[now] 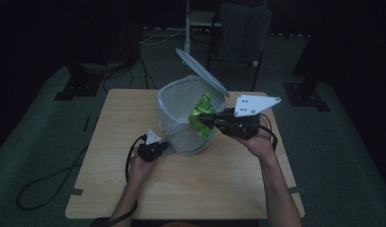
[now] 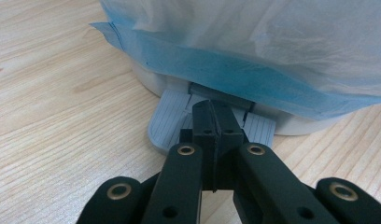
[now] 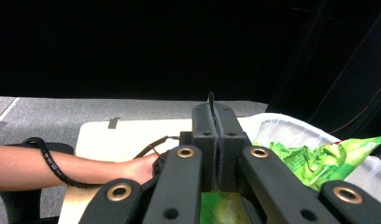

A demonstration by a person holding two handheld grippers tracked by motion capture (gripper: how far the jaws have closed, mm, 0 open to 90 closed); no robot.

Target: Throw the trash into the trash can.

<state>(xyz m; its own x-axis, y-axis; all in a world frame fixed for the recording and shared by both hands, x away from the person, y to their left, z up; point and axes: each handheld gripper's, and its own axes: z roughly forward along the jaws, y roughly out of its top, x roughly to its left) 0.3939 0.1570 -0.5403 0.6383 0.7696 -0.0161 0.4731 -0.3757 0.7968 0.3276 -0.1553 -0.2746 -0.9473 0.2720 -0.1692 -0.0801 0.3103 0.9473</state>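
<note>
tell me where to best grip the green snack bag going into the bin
Grip the flat crimped edge of the green snack bag, coming level from the bin's right rim, as the right gripper does: the thin seam fits shut jaws, and the bag hangs into the opening.

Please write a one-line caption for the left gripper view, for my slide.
The shut left gripper presses the grey pedal of a white bin lined with a blue bag.

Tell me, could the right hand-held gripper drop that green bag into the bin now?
Probably yes: the right hand-held gripper holds the green bag over the bin's rim, and the lid stands open.
</note>
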